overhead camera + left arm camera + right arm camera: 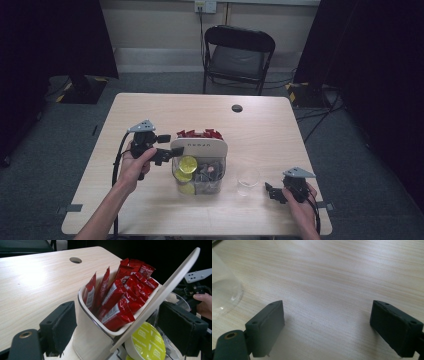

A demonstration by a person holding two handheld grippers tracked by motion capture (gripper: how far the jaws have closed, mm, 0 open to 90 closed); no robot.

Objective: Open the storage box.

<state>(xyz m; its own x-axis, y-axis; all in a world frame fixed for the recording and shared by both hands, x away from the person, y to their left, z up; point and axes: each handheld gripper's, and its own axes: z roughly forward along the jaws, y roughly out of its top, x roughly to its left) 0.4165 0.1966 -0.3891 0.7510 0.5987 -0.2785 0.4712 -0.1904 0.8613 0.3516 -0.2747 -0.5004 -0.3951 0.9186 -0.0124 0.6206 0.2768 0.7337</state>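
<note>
**Lid tilted up, my left tongs working at the organizer**

I'm holding my left gripper (167, 152) against the left side of the organizer box (200, 187), jaws spread wide on either side of the tilted beige lid (160, 296) and the white inner tub's wall, pinching nothing yet as far as I can judge. The lid is leaning up on edge, which is why the red sachets (120, 297) behind it are standing exposed in their tub. In front of the lid, the yellow-topped capsules (147, 342) are sitting in the clear compartment.

My right gripper (274, 192) is resting to the right of the organizer, jaws wide apart over bare table (332, 272), gripping nothing, just beside the clear glass cup (248, 181), ready for whatever I'm pulling out.

The lid is hiding part of the capsule section, and I'm not able to tell the dark items among the capsules.
</note>
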